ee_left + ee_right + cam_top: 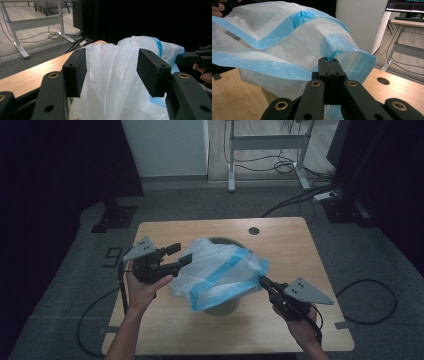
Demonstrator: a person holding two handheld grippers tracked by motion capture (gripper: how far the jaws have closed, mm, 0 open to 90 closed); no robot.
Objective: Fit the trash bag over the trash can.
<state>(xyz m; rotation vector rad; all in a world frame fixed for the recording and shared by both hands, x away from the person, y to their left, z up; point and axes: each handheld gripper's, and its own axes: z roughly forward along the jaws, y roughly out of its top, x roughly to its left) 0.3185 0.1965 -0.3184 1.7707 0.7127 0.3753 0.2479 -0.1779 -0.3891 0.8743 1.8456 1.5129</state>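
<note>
On the wooden bench (165,330) a translucent white plastic bag with a blue band (220,270) lies draped over a small grey-green bin (222,306) near the bench's middle; the bin's rim shows at the bag's 12 o'clock side and its wall under the bag's 6 o'clock edge.

The left hand-held gripper (179,255) sits at the bag's 9 o'clock, held by a hand whose forearm rises from the bottom edge and leans slightly toward 1 o'clock. Its jaws point toward 3 o'clock and stand wide apart. In the left gripper view the bag (112,75) bulges between the two black pads (75,72) without being pinched.

The right hand-held gripper (261,280) comes in from 5 o'clock of the bag, the hand wrapped around its body low on the bench, jaws aimed toward 10 o'clock. In the right gripper view its jaws (328,62) are pressed together on a fold of the bag's blue rim (337,53), and the film is pulled out toward them.

A round hole (254,230) sits in the bench at the bag's 1 o'clock.
</note>
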